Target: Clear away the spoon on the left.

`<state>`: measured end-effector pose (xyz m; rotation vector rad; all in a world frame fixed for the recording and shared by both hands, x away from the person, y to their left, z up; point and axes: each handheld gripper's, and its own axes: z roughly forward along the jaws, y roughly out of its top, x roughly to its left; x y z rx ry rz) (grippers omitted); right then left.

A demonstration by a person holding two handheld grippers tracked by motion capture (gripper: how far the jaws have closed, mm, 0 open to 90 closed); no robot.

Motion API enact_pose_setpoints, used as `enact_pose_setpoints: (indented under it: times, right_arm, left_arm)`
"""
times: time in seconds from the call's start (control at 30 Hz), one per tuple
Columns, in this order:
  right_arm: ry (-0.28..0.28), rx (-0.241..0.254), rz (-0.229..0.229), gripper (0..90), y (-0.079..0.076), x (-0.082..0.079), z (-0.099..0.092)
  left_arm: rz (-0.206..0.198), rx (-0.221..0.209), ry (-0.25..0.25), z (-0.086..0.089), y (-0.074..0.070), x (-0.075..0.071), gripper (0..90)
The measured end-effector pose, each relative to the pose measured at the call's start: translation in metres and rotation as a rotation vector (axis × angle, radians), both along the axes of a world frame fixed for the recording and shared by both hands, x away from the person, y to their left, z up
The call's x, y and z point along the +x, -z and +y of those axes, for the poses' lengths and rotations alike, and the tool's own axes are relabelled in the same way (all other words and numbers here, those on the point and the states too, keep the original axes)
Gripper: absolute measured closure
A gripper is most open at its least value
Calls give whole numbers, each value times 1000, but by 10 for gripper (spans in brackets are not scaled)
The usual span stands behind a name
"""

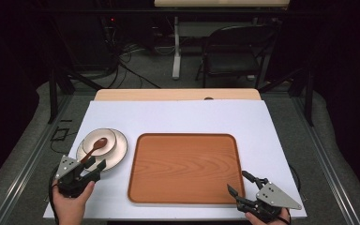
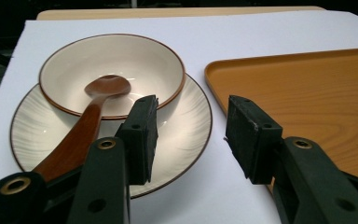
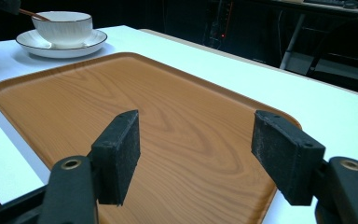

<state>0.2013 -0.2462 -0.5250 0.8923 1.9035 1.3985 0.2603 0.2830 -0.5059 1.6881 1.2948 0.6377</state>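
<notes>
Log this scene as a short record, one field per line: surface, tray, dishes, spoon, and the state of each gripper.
surface: white sheet on the table
tray: wooden tray, empty, at centre
dishes: bowl on a plate, left of the tray
spoon: brown spoon lying in the bowl, handle toward the left gripper
left gripper: open, at the plate's near edge
right gripper: open, at the tray's near right corner

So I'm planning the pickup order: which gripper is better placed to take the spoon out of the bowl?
Left. The left gripper sits right beside the plate, jaws open, with the spoon handle leaning out of the bowl toward it. The right gripper is across the tray, at its near right corner.
</notes>
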Motion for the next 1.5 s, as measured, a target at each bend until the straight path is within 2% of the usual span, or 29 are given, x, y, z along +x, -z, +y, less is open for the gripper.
enact_pose_setpoints:
  times: [0.23, 0.4, 0.47, 0.53, 0.57, 0.77, 1.13, 1.4, 1.5]
  right_arm:
    - [-1, 1, -1, 326, 0, 0, 0]
    - [-1, 1, 0, 327, 0, 0, 0]
    - [-4, 1, -1, 329, 0, 0, 1]
    - [-4, 1, -1, 329, 0, 0, 1]
    - [-4, 2, 2, 330, 0, 0, 1]
    - [-5, 2, 0, 333, 0, 0, 1]
    - [-9, 1, 6, 335, 1, 0, 2]
    - [-5, 9, 4, 337, 1, 0, 1]
    - [-6, 9, 3, 336, 0, -1, 1]
  left_arm:
    - [-7, 0, -40, 10, 0, 1, 544]
    - [-9, 1, -73, 16, -1, 1, 620]
    - [-10, 11, -100, 20, -1, 1, 697]
    - [-9, 6, -109, 22, -1, 2, 730]
    - [-5, 4, -129, 25, -1, 2, 778]
    - [3, -4, -152, 29, 0, 3, 880]
    - [11, 2, -220, 39, -2, 8, 898]
    - [19, 30, -276, 53, -1, 23, 898]
    - [18, 20, -283, 56, 0, 26, 897]
